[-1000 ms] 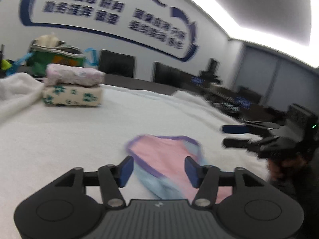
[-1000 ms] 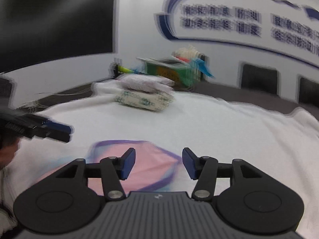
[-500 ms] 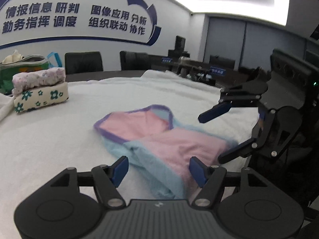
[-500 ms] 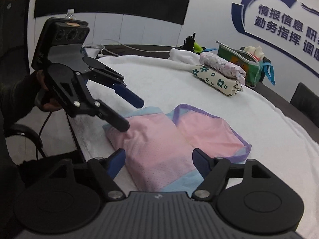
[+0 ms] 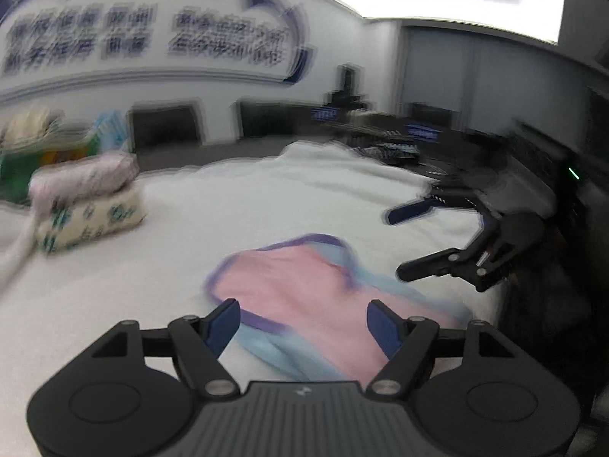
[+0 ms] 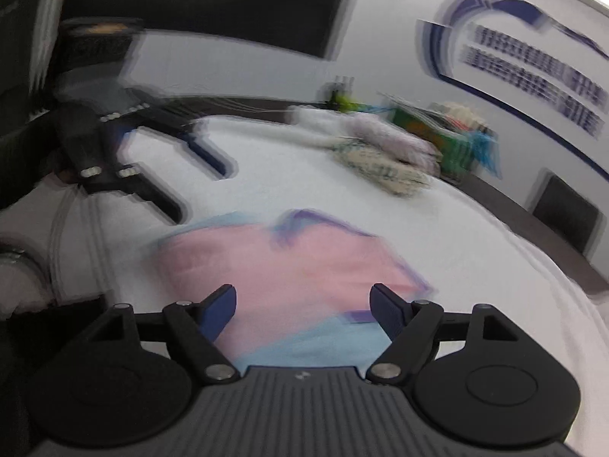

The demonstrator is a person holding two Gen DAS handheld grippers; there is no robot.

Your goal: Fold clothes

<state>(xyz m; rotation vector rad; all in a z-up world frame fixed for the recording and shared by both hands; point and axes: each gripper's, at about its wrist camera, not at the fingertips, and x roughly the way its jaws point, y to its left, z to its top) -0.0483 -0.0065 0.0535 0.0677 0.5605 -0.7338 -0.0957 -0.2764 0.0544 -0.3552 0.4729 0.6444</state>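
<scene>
The pink garment [image 5: 304, 285] lies flat just ahead of both sets of jaws. Left gripper [image 5: 304, 323] and right gripper [image 6: 302, 310] are wide apart, holding nothing.

Bare white cloth [image 5: 266, 205] separates the pink garment [image 5: 304, 289] from the folded stack [image 5: 87, 205].

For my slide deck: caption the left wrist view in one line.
Open left claw poised over a pink garment on the white table cover, open right claw alongside, folded clothes stacked behind.
</scene>
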